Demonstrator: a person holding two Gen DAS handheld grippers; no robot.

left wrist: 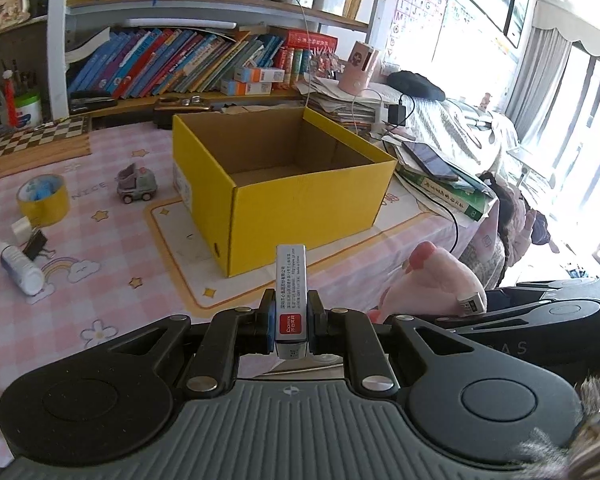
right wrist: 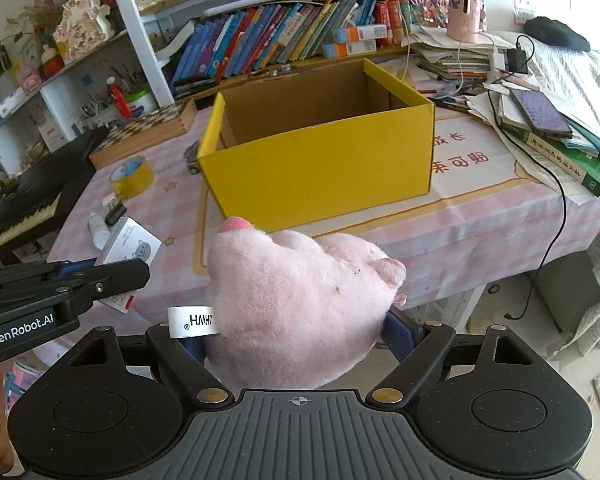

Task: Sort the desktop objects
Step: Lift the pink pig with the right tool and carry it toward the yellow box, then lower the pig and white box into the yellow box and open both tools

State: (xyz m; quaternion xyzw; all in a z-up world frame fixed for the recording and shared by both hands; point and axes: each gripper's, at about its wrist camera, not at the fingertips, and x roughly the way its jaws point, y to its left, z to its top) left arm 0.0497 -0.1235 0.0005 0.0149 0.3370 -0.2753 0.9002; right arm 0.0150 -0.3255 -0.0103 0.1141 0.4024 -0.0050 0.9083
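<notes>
Right now the left gripper [left wrist: 291,320] is clenched on a small white-and-grey cardboard packet with a red label [left wrist: 291,300], which stands up between its fingers. The right gripper [right wrist: 300,340] grasps a fluffy pink plush pig [right wrist: 300,300] with its jaws spread wide around the soft body; a white fabric tag [right wrist: 190,322] sticks out beside the left finger.

Ahead of both sets of fingers sits an open yellow cardboard box [left wrist: 284,172], brown inside, resting on a pink checked tablecloth with stars and rainbows [left wrist: 112,240]. Beyond the left gripper's left finger, well apart from it, lie a roll of yellow tape [left wrist: 44,200], a small grey toy car [left wrist: 137,184], a white squeeze bottle [left wrist: 18,266] and a black binder clip [left wrist: 36,244]. A wooden chessboard [left wrist: 32,140] lies further back on that side.

Behind the box runs a shelf crammed with leaning colourful books [left wrist: 172,64]. Off past the right fingers, a heap of papers and a green book [right wrist: 572,160] carries a dark phone [right wrist: 540,114], with a black cable [right wrist: 560,216] trailing over the table edge. Bright windows with grey curtains [left wrist: 540,64] light the room.
</notes>
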